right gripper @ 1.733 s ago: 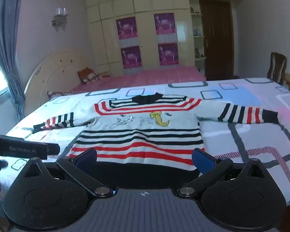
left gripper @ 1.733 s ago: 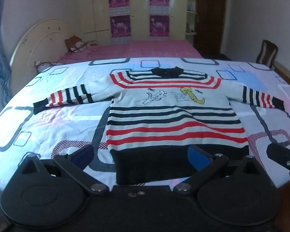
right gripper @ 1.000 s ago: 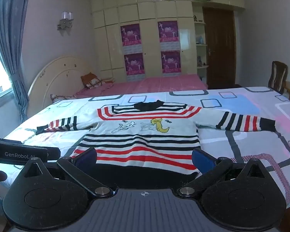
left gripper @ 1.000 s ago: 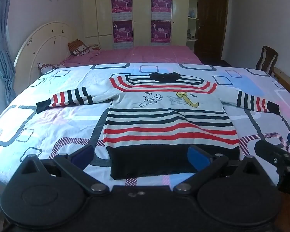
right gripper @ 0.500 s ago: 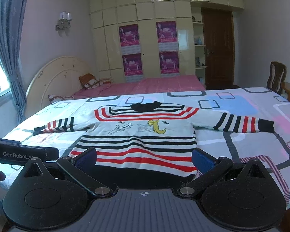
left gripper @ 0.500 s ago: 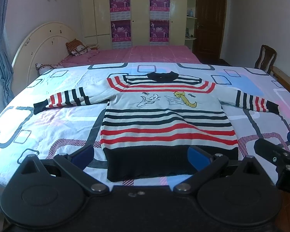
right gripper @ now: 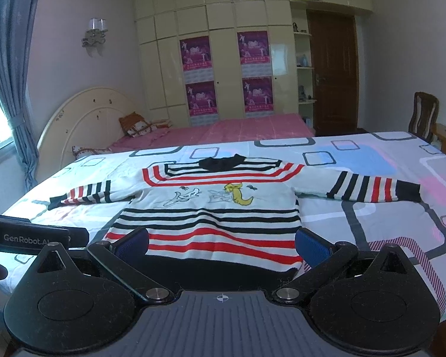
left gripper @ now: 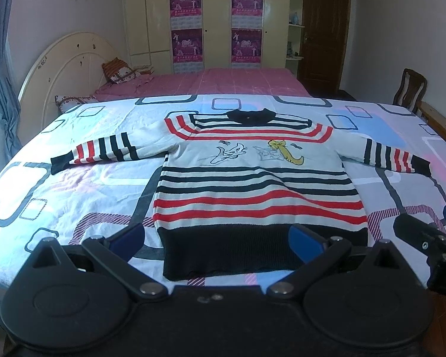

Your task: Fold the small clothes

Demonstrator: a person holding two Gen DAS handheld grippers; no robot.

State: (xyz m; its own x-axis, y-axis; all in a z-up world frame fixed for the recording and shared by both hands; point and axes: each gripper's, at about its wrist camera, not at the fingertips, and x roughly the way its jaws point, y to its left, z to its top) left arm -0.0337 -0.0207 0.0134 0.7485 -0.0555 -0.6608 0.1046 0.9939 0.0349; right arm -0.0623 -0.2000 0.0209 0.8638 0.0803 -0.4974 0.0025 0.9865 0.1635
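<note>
A small striped sweater [left gripper: 252, 184] lies flat on the bed, front up, both sleeves spread out, with a black hem nearest me and cartoon figures on the chest. It also shows in the right wrist view [right gripper: 217, 208]. My left gripper [left gripper: 215, 239] is open and empty, held just short of the hem. My right gripper [right gripper: 221, 242] is open and empty too, above the hem. The right gripper's body shows at the right edge of the left wrist view [left gripper: 425, 238].
The bed's patterned sheet [left gripper: 74, 196] spreads around the sweater. A second bed with a pink cover [left gripper: 223, 81] and a cream headboard [left gripper: 65, 68] stands behind. A wooden chair [left gripper: 408, 89] is at the far right, a curtain [right gripper: 6, 89] at the left.
Both grippers have drifted slightly, so the sweater sits a little differently in the views. The sweater has not moved and both grippers stay open.
</note>
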